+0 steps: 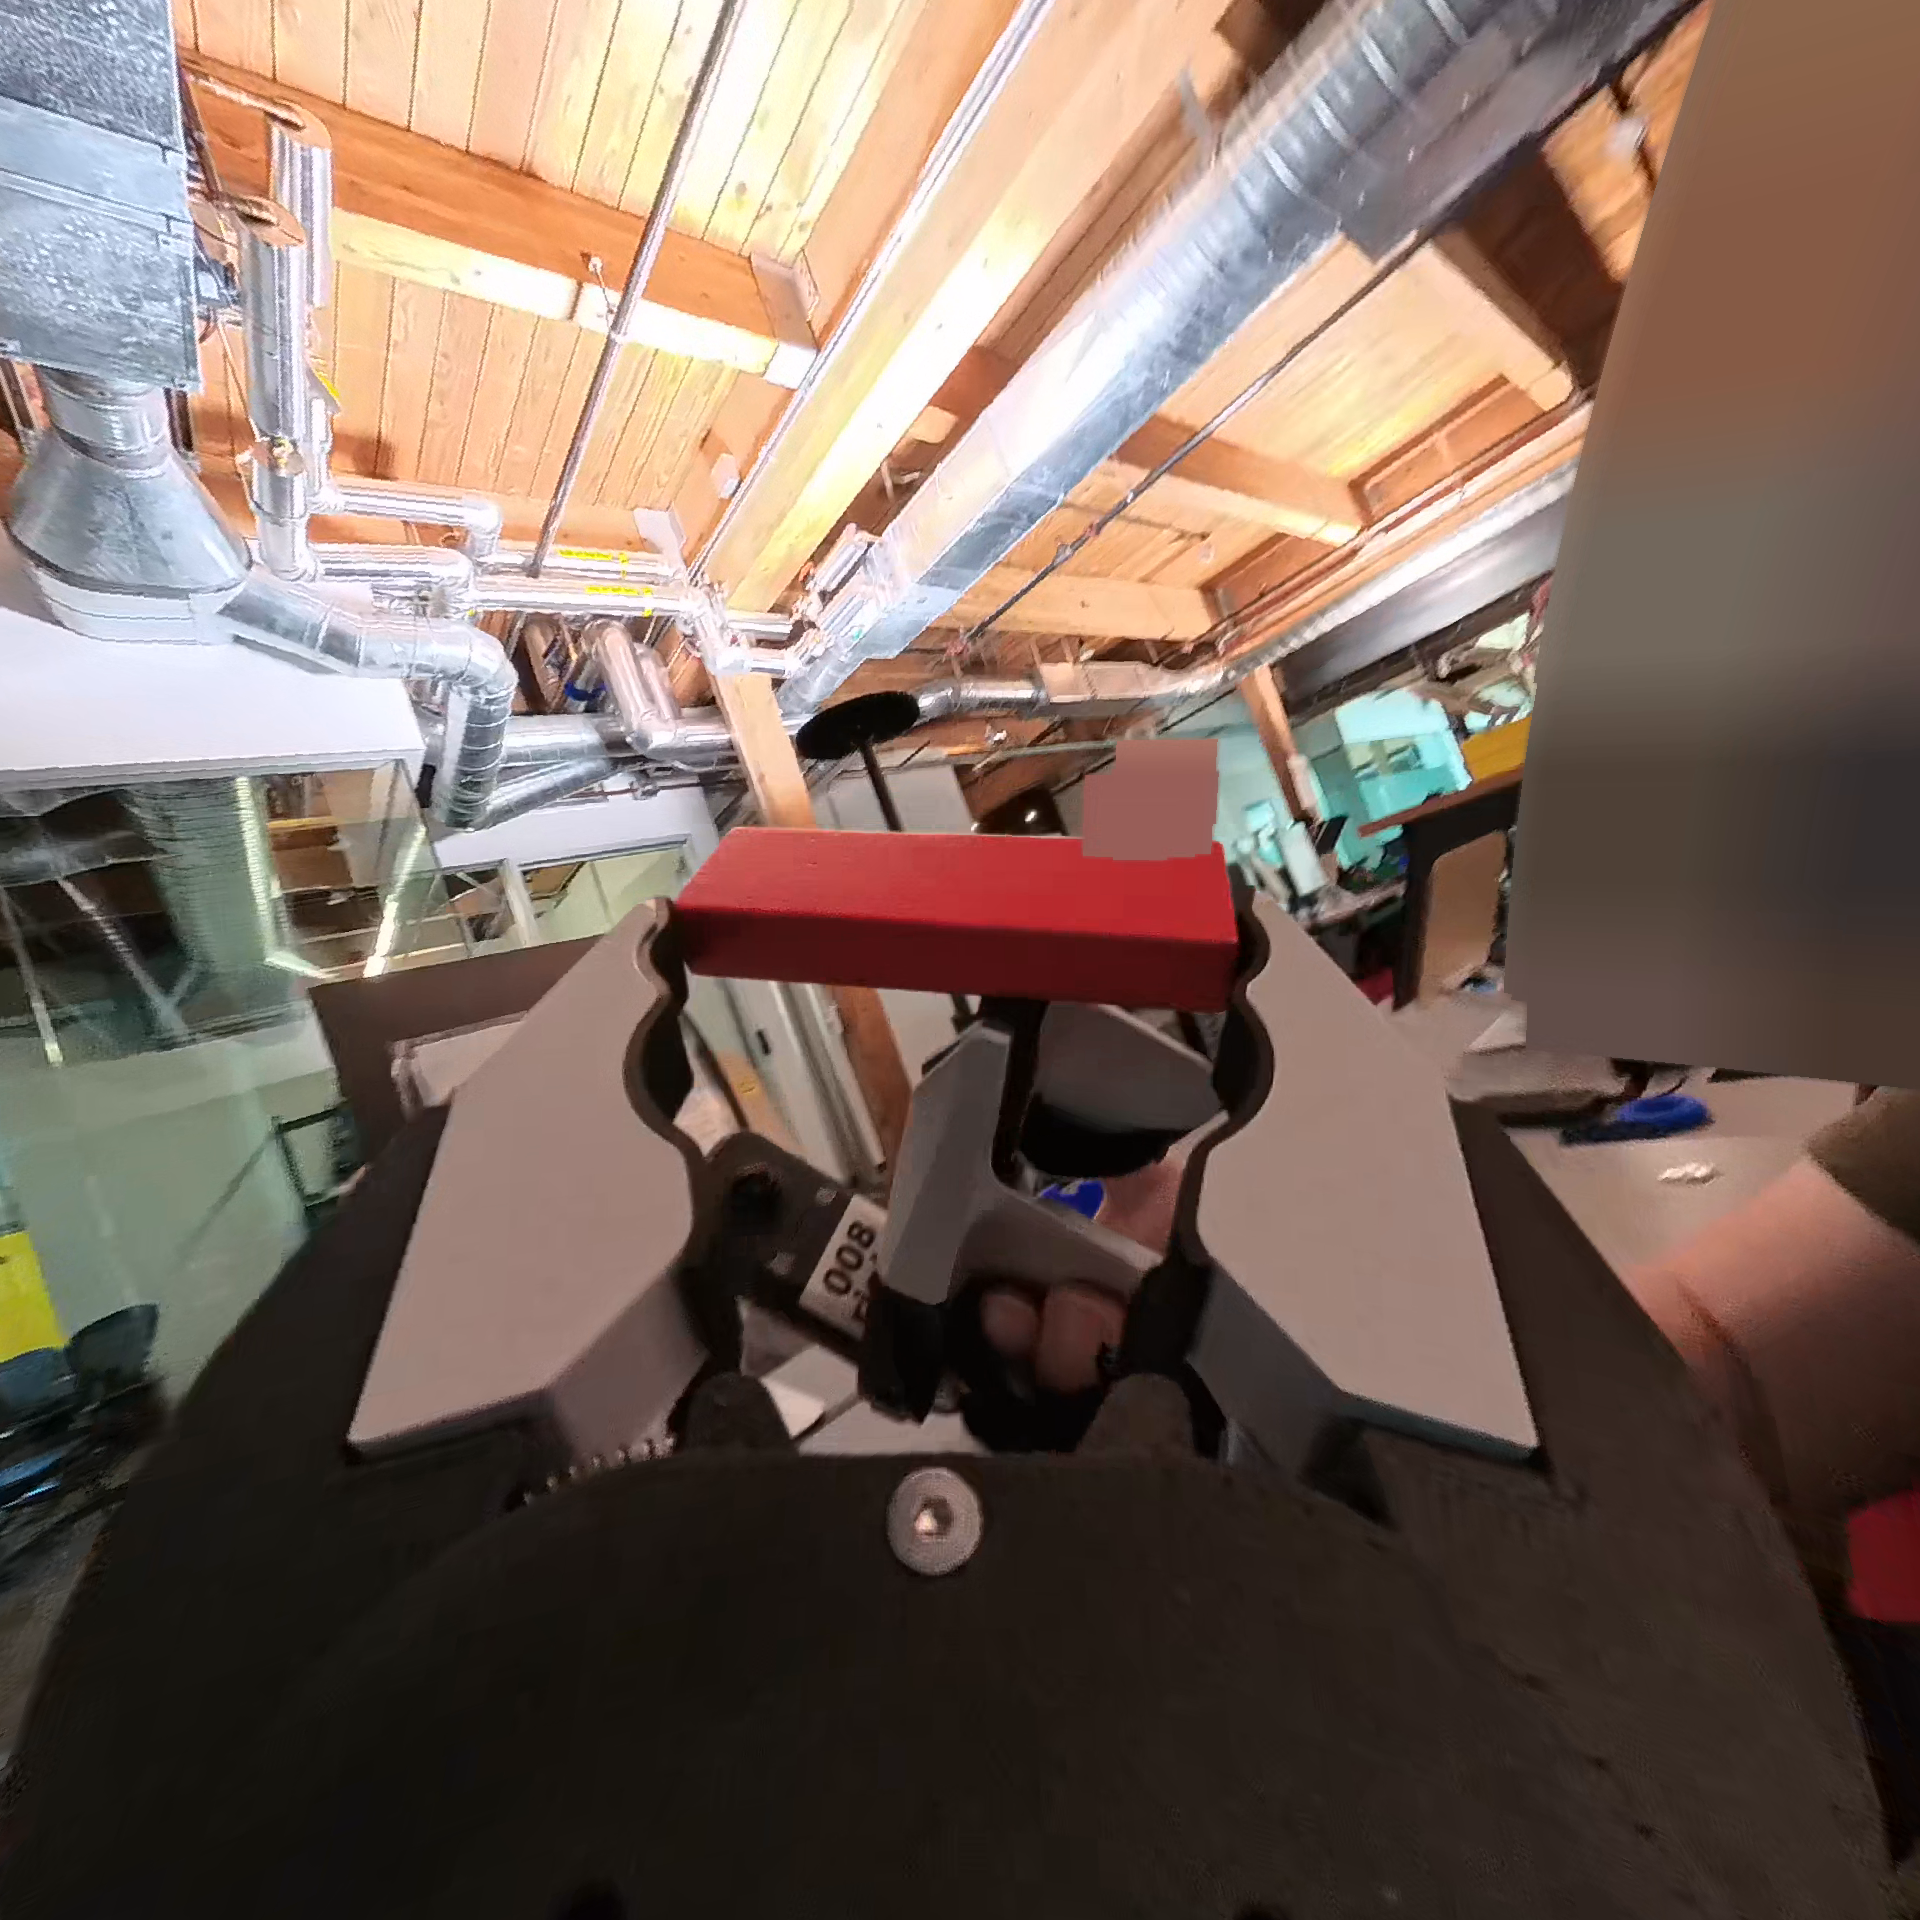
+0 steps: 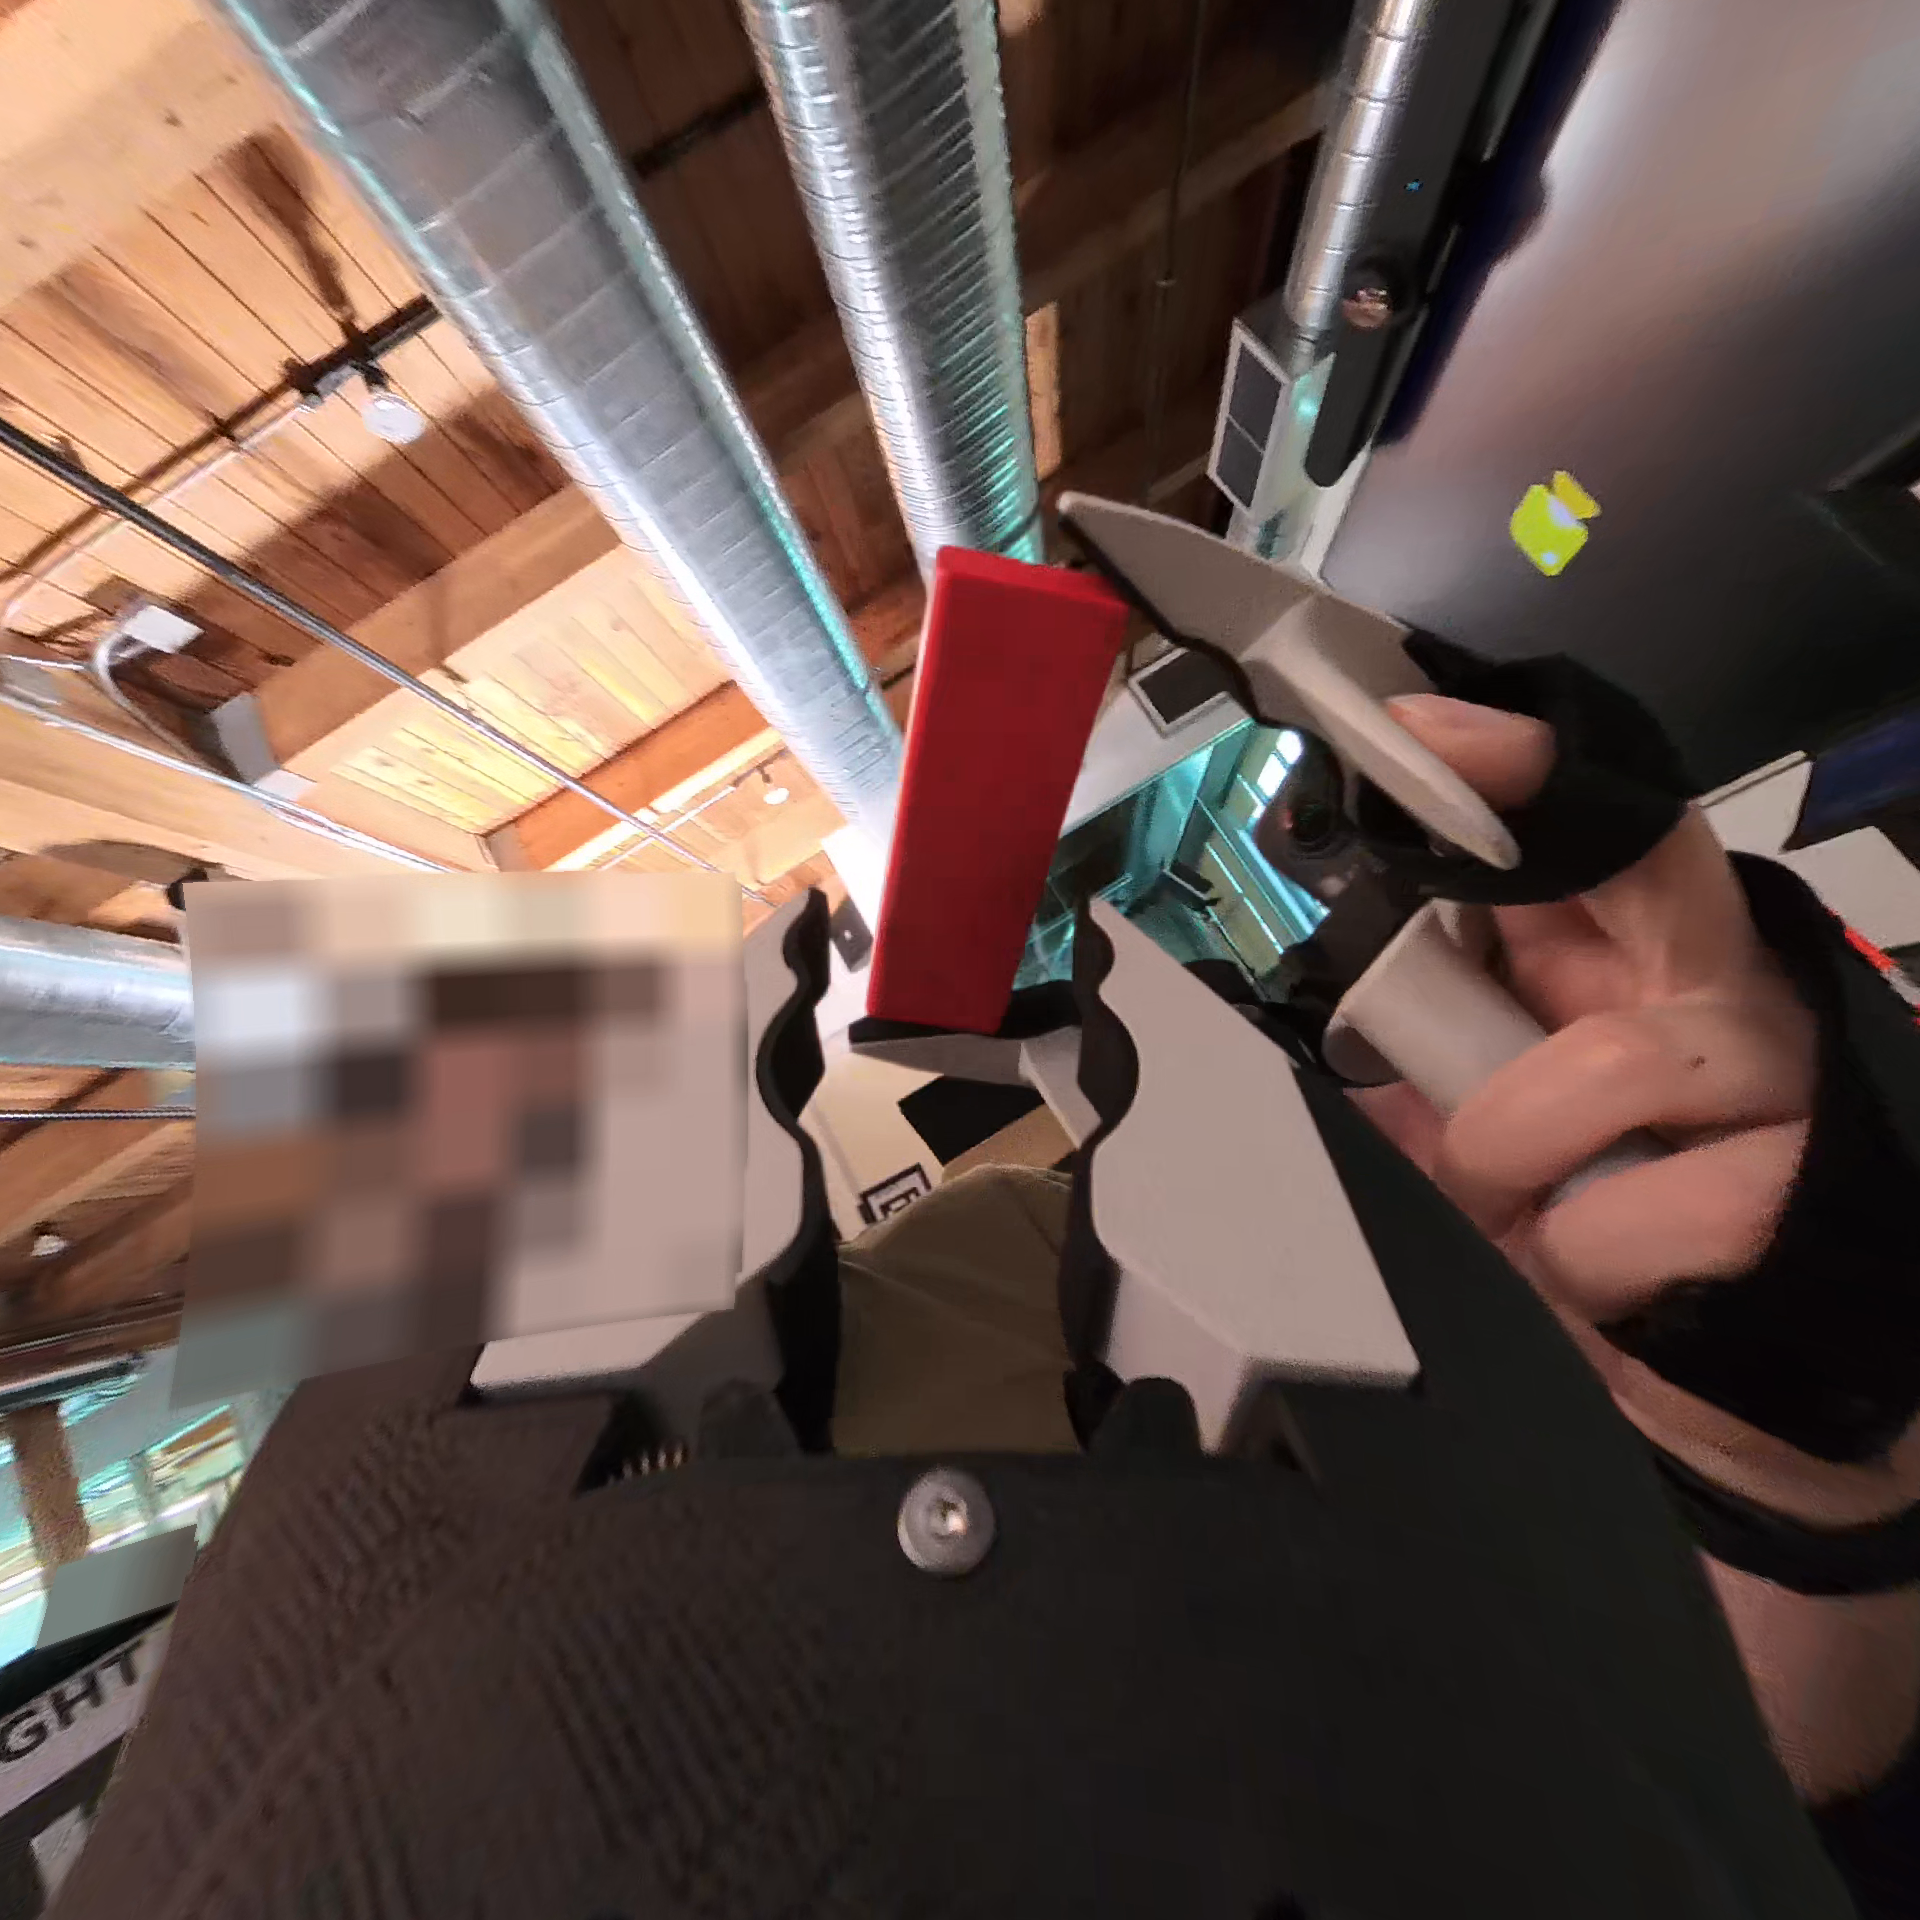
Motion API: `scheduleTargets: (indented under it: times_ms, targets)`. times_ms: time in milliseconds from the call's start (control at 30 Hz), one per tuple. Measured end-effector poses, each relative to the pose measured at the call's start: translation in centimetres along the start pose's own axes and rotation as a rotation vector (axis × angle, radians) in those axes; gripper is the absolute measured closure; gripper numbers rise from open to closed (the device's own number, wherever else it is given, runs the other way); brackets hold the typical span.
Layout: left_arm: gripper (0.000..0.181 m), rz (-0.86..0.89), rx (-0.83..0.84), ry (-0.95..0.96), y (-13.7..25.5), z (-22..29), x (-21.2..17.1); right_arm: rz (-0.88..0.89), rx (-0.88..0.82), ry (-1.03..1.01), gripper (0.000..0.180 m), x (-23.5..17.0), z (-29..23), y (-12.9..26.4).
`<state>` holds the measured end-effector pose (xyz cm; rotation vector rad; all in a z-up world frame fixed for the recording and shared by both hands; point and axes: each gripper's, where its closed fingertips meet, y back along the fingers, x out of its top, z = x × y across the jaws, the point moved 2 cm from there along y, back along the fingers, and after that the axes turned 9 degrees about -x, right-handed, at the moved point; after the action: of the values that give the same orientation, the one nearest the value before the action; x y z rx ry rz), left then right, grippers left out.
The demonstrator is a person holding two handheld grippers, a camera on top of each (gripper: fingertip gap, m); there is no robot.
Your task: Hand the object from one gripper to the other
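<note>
A red rectangular block (image 1: 956,914) is clamped end to end between the fingertips of my left gripper (image 1: 956,935), held up in the air. In the right wrist view the block (image 2: 987,769) stands nearly upright, with the left gripper's fingers (image 2: 1278,634) on its top and bottom ends. My right gripper (image 2: 951,925) is open. Its fingertips stand on either side of the block's lower part, with gaps on both sides. In the left wrist view the right gripper's grey fingers (image 1: 940,1153) reach up just under the block's middle.
Both views tilt up at a wooden ceiling with silver ducts (image 1: 1143,343) (image 2: 582,395). A grey panel (image 1: 1745,520) fills the right side and a dark screen (image 2: 1662,312) hangs top right. A gloved hand (image 2: 1621,1060) holds the left gripper's handle. Only a small space, under 4 cm, lies between the two pairs of fingers.
</note>
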<state>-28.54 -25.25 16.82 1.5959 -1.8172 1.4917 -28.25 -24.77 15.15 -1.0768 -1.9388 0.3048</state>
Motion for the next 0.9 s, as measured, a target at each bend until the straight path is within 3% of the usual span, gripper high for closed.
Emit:
scheduleTargets:
  times_ms: [33,167,300,400,500,667,800,900]
  targets:
    - [0.078,-0.026,0.01,-0.023,0.1,0.0,-0.3,0.002,0.002,0.002,0.134,0.1,-0.1,0.1]
    - [0.078,-0.037,0.021,-0.074,0.4,0.5,-0.4,-0.048,-0.01,-0.056,0.131,-0.7,0.5,-0.3]
    - [0.078,-0.041,0.032,-0.101,0.6,0.5,-1.2,-0.074,0.0,-0.039,0.147,-1.2,0.6,-0.5]
    - [0.08,-0.054,0.047,-0.101,0.9,0.1,-1.8,-0.097,-0.079,0.014,0.148,-1.0,1.1,-0.1]
    - [0.087,-0.103,0.065,0.02,1.6,-0.9,-2.6,-0.116,-0.382,0.295,0.148,0.2,2.9,1.3]
    - [0.091,-0.192,0.171,0.225,2.7,-2.8,-4.0,-0.229,-1.168,1.077,0.148,4.6,4.8,6.6]
    - [0.107,-0.274,0.382,0.125,3.5,-4.4,-4.8,-0.318,-1.535,1.512,0.148,6.4,2.9,7.9]
    - [0.104,-0.234,0.44,0.153,2.9,-4.3,-4.8,-0.345,-1.657,1.804,0.148,6.6,1.7,6.9]
